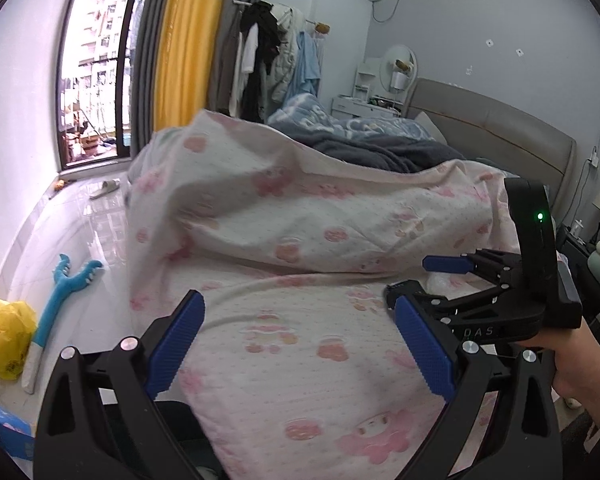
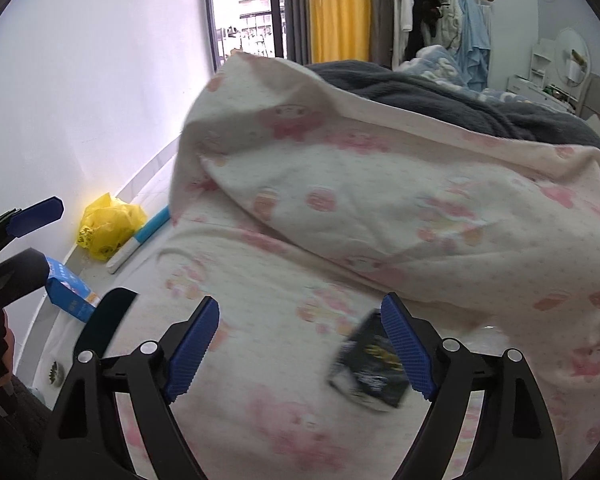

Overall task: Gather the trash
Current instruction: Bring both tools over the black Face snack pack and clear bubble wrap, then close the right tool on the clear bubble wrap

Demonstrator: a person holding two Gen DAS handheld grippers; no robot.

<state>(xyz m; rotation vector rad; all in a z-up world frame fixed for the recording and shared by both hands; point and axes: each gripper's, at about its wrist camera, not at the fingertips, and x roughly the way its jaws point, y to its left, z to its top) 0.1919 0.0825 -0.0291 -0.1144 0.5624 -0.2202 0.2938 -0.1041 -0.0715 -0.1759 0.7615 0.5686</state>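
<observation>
Right tongs (image 2: 300,344): jaws wide apart, nothing gripped, above the bed.
Left tongs (image 1: 300,344): jaws wide apart, nothing gripped.
Black packet (image 2: 370,368): blurred, on the pink quilt (image 2: 380,200), just beside the right tongs' right finger; contact unclear.
Floor: yellow bag (image 2: 108,224) by the wall, blue box (image 2: 70,290) nearby.

We see a bedroom in daylight from a tall window (image 1: 96,80), with a yellow curtain (image 1: 184,40) beside it. A bed (image 1: 300,340) with pink-print bedding fills the middle, its padded headboard (image 1: 500,120) against a pale wall (image 1: 480,20). Clothes (image 1: 268,60) hang behind; the floor (image 1: 72,220) is glossy tile.
</observation>
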